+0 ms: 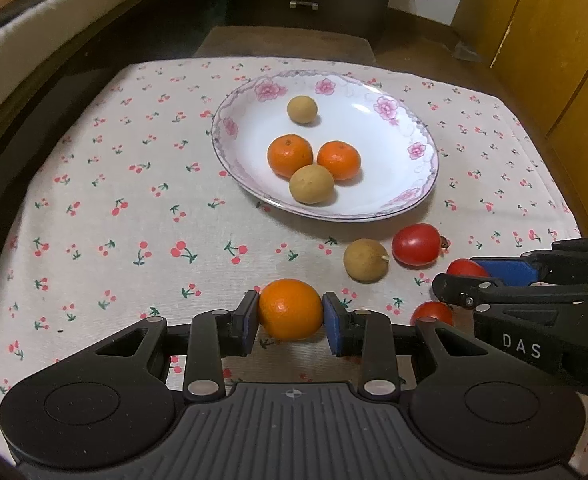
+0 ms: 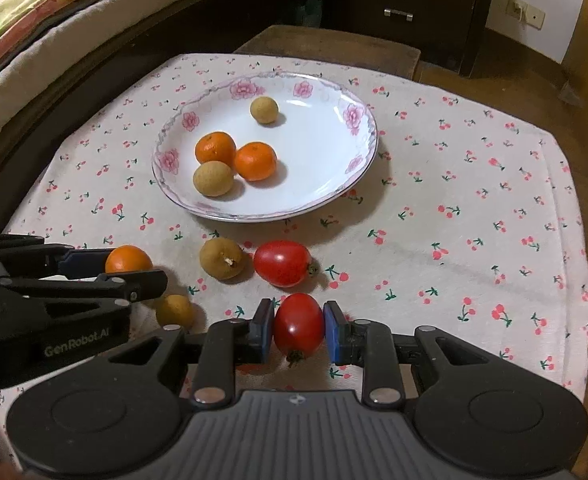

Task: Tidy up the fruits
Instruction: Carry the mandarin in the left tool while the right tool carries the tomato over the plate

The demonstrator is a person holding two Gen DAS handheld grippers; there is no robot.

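Left gripper [image 1: 290,318] clamps a mandarin [image 1: 290,309] and right gripper [image 2: 298,330] a red tomato [image 2: 298,326], both near a flowered plate [image 2: 326,196] of fruit.

I see a matt woven cloth [image 1: 142,208] with printed cherries, a glossy glazed plate [image 1: 426,184] at upper centre, a smooth shiny tomato [image 2: 298,326], a dimpled orange [image 1: 290,310], and my left gripper [image 1: 290,316] in matt black plastic.
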